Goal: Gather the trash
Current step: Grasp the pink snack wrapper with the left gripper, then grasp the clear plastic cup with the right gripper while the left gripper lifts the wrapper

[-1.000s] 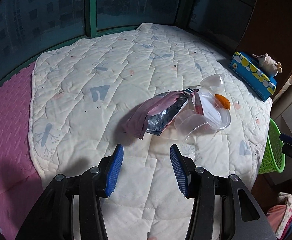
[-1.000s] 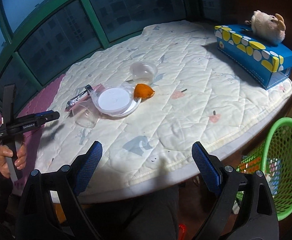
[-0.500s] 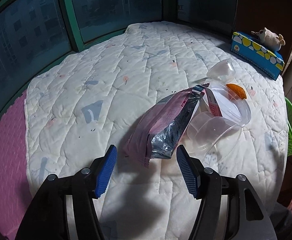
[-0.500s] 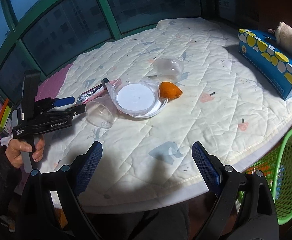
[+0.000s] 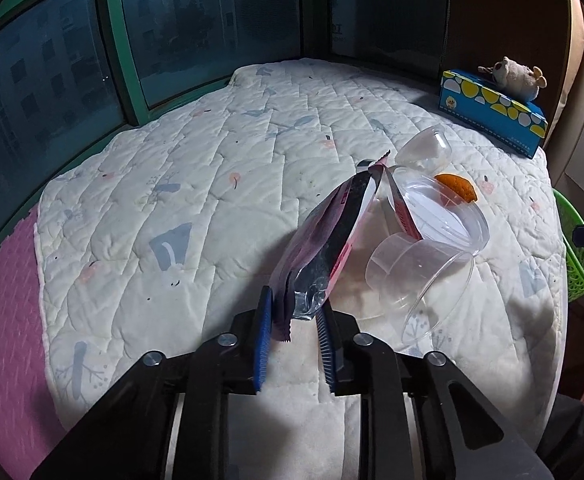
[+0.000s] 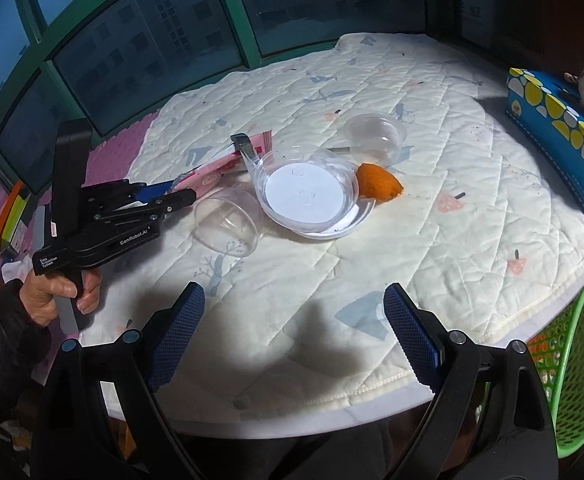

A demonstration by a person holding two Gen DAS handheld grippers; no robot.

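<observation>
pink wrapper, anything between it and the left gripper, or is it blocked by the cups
Nothing visible stands between them. The left gripper already has the near end of the pink wrapper between its blue pads. The tipped clear cup lies beside the wrapper, to its right, outside the gap.

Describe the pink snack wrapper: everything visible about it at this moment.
The snack wrapper is a flattened, crinkled pouch, pink outside, silvery foil inside. It lies lengthwise on the quilted mat, its near end between the left gripper fingers, its torn far end beside the clear lidded dish. A tipped clear cup lies alongside.
</observation>
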